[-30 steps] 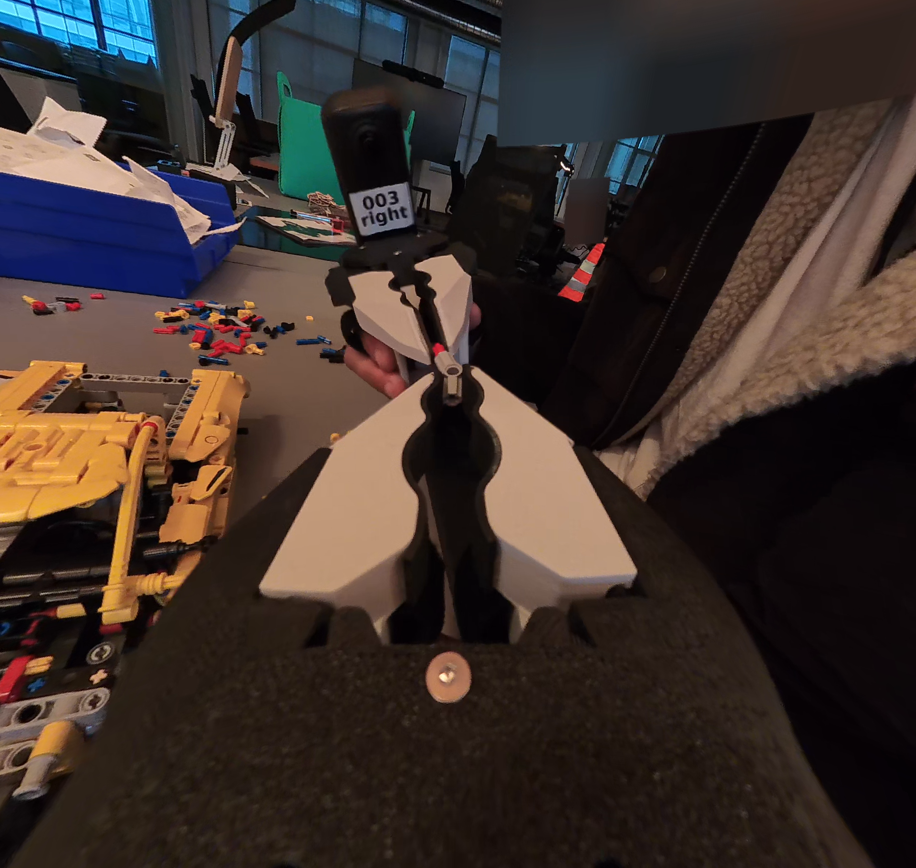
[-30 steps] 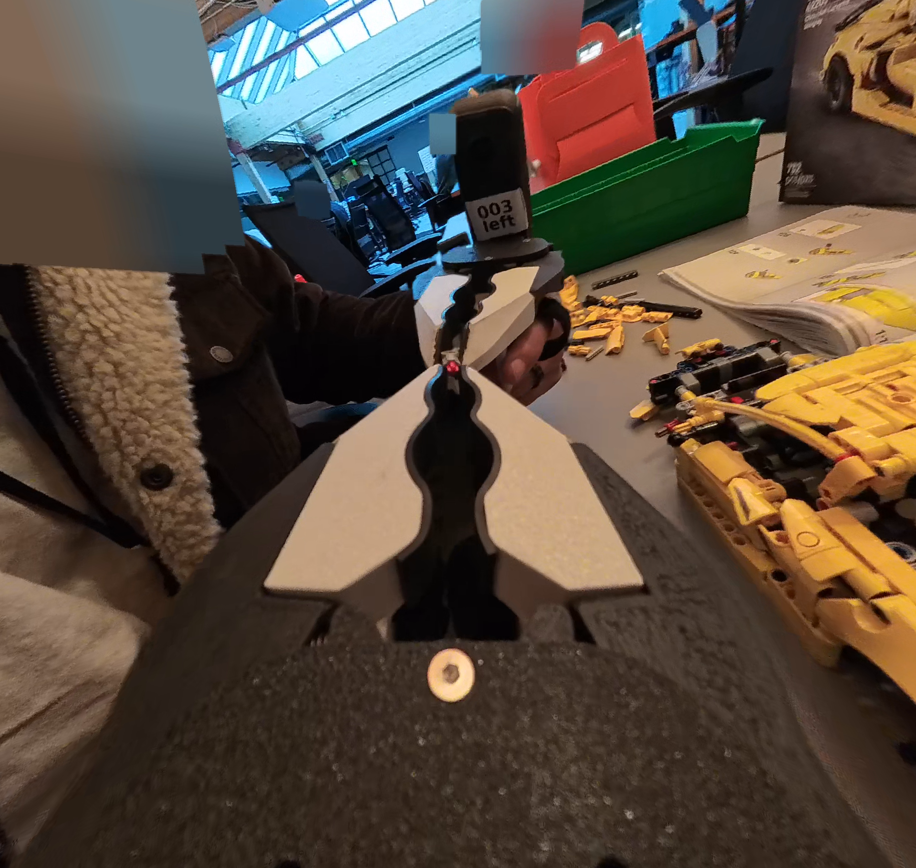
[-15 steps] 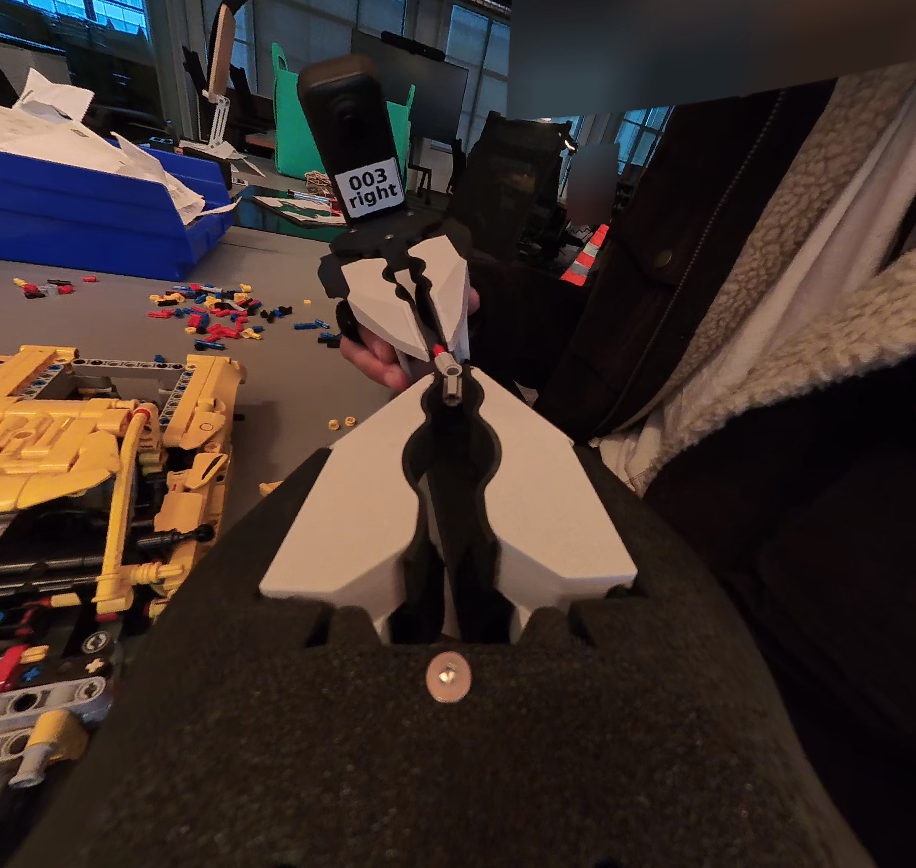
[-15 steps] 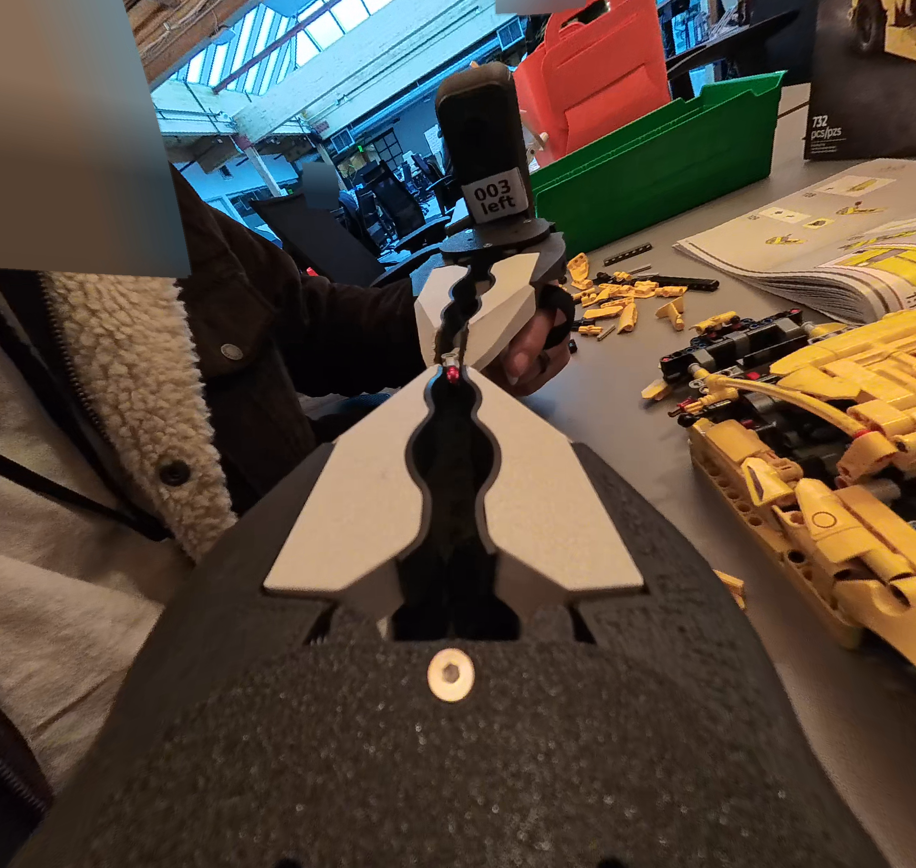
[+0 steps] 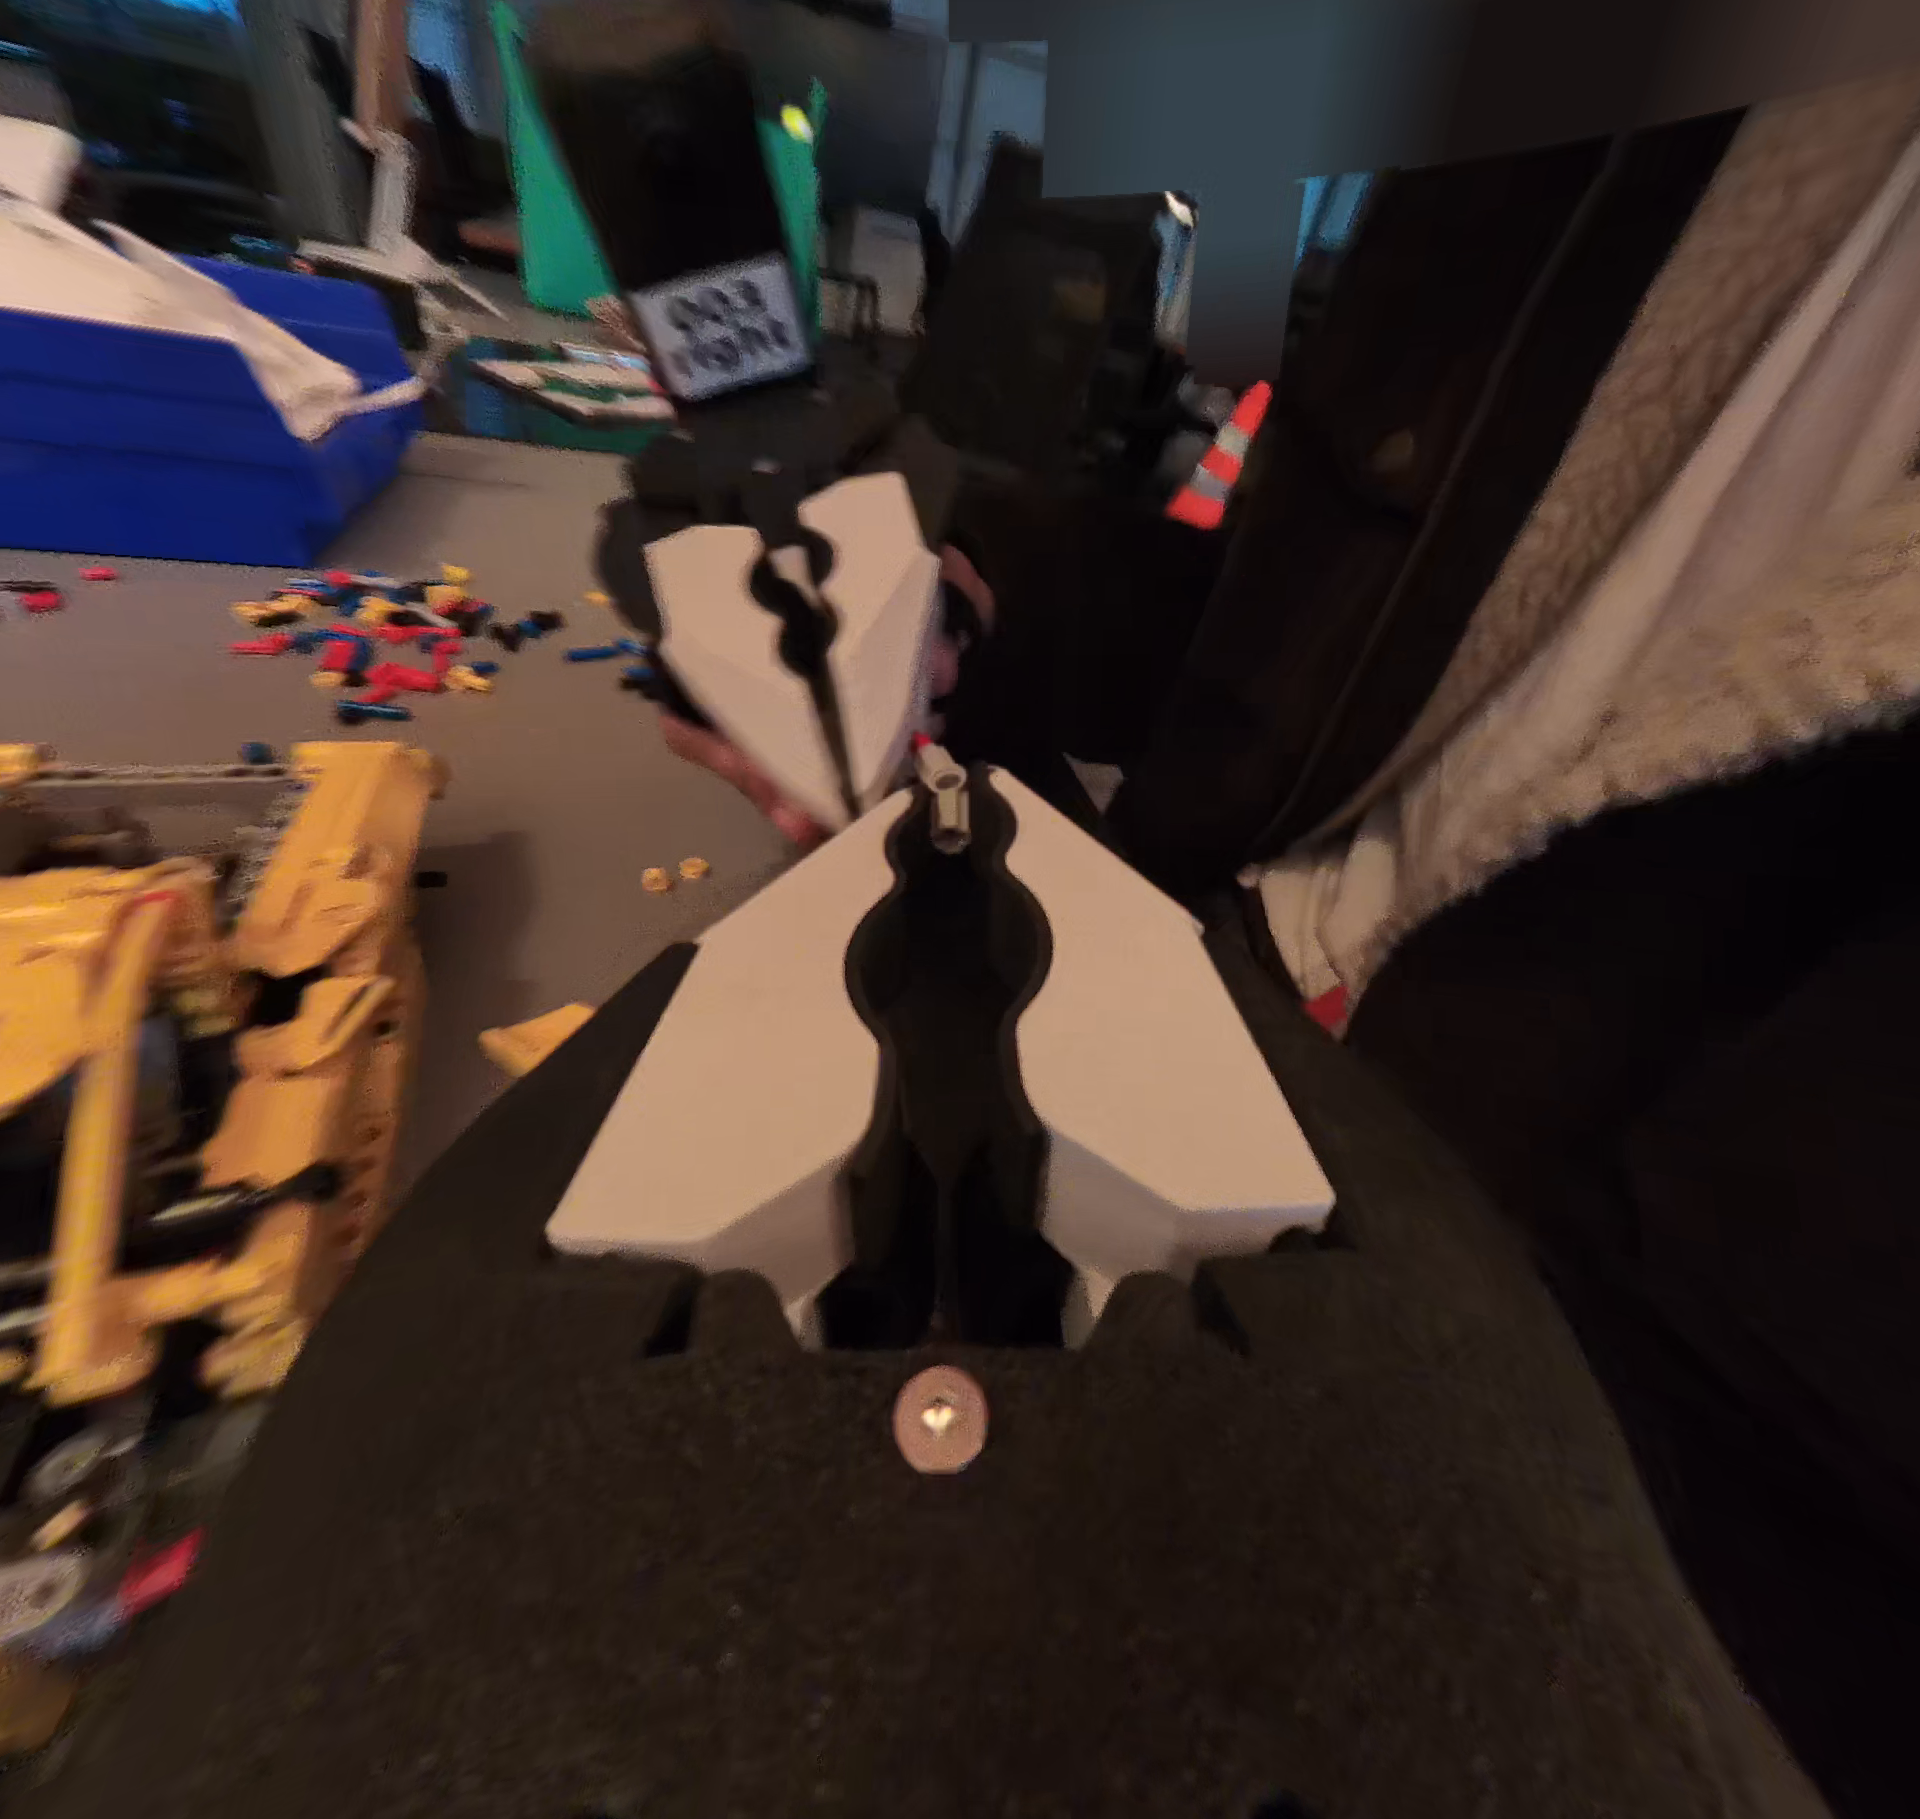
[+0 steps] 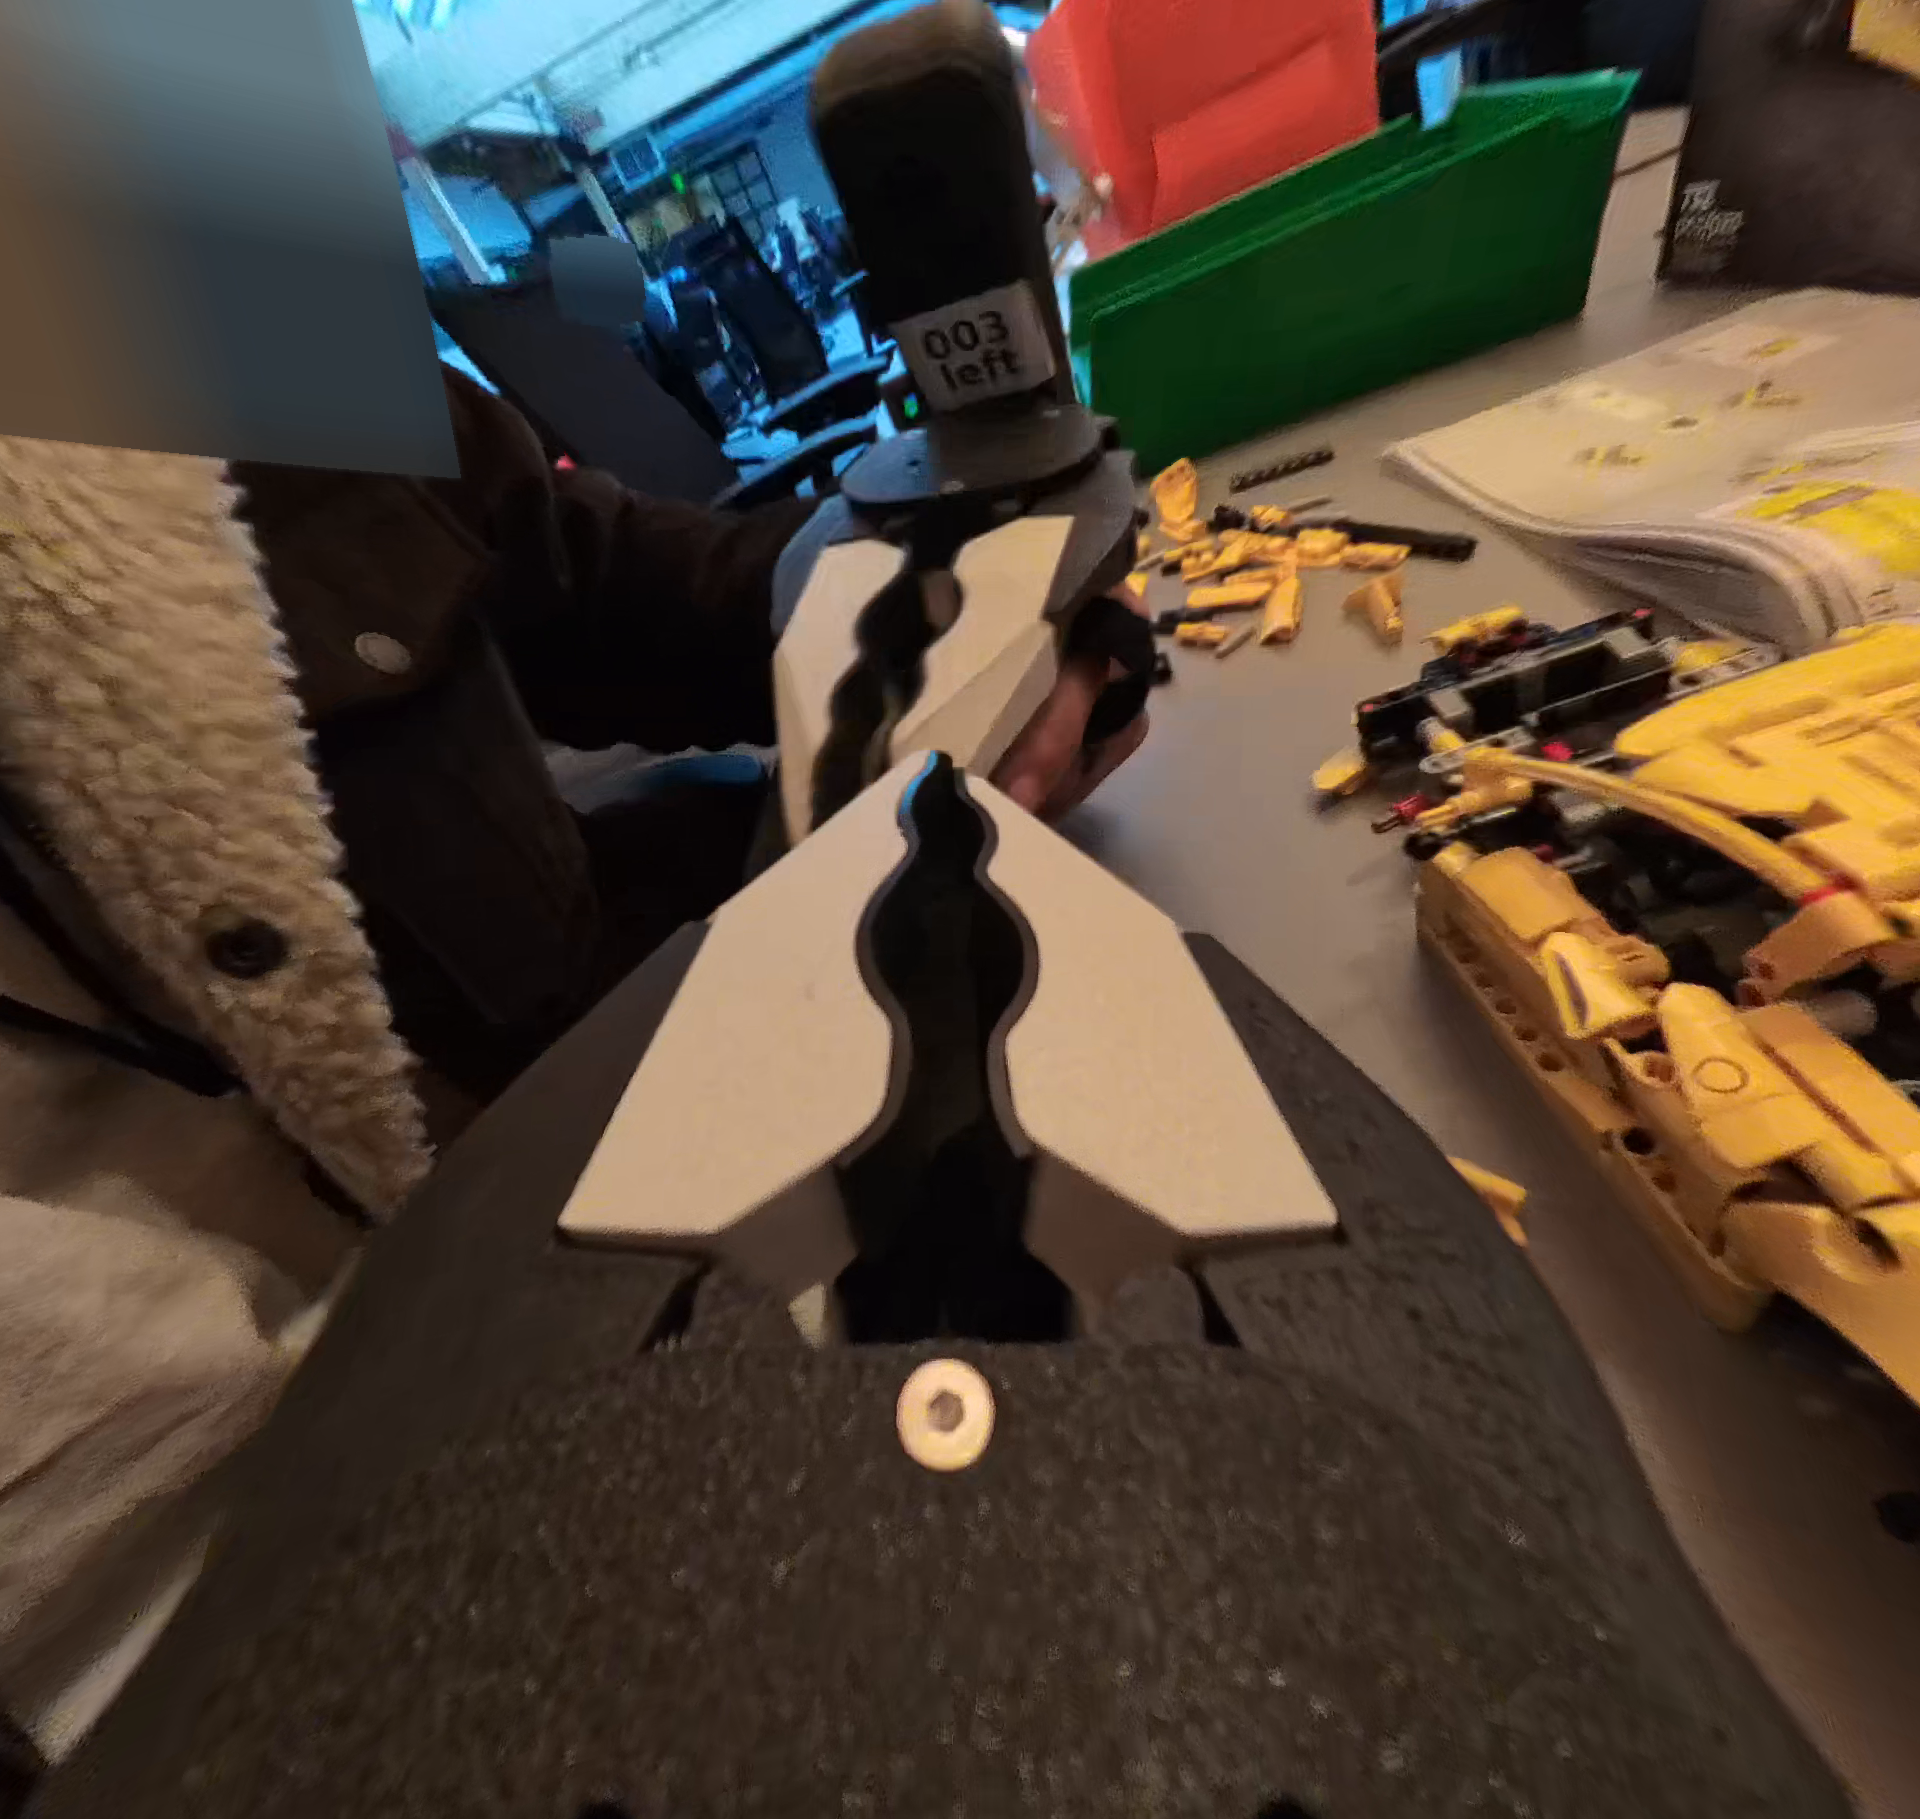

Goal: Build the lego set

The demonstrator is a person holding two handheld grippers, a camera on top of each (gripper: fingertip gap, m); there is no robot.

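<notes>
Leftward first, the left wrist view: the left gripper has its fingers closed on a small grey connector piece with a red pin tip, held at the very fingertips above the counter's edge. Just beyond and touching or nearly touching it, the right gripper points back toward the camera, fingers drawn together; whether they grasp anything cannot be told here. A hand shows behind it. At left the yellow lego car lies on the counter, blurred. Farther back are scattered red, blue and yellow loose pieces and a blue bin holding white paper. A fleece-lined dark jacket fills the right side and blocks everything behind it.

Right wrist view: the right gripper appears closed, its tips meeting, with nothing visible between them. The left gripper stands directly ahead, partly hidden by those tips, so the grey piece is not seen. The yellow lego car lies at right, with yellow loose parts, an instruction booklet, a green bin and the set's box behind.
</notes>
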